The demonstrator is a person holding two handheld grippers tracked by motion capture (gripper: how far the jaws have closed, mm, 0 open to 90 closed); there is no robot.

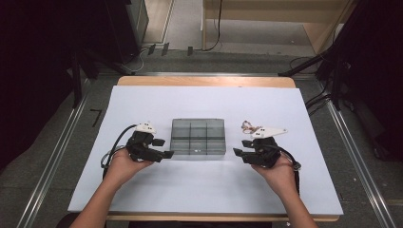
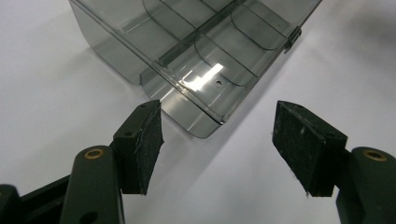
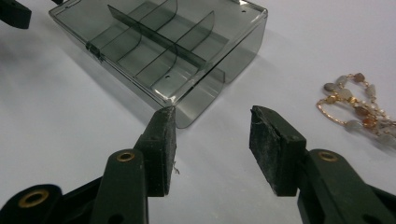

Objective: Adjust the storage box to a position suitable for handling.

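On the white table cover, a smoky clear plastic box with a closed lid and inner dividers lies flat between the two grippers. The left gripper sits just beside the box's left end, held low in the person's left hand. In the left gripper view its two black jaws stand wide apart with bare white cover between them; the near corner of the box lies just ahead of the gap, closer to the left pad, and neither pad presses on it. Nothing is held.

The right gripper sits just beside the box's right end, in the right hand. In the right gripper view its jaws are also apart, though less widely. The tip of one pad lies right at the box's near corner; whether it touches the plastic I cannot tell. The other pad is over bare cover, and nothing is clamped.

A beaded chain of gold links and pale stones lies on the cover to the right of the box, near the right gripper and apart from its jaws.
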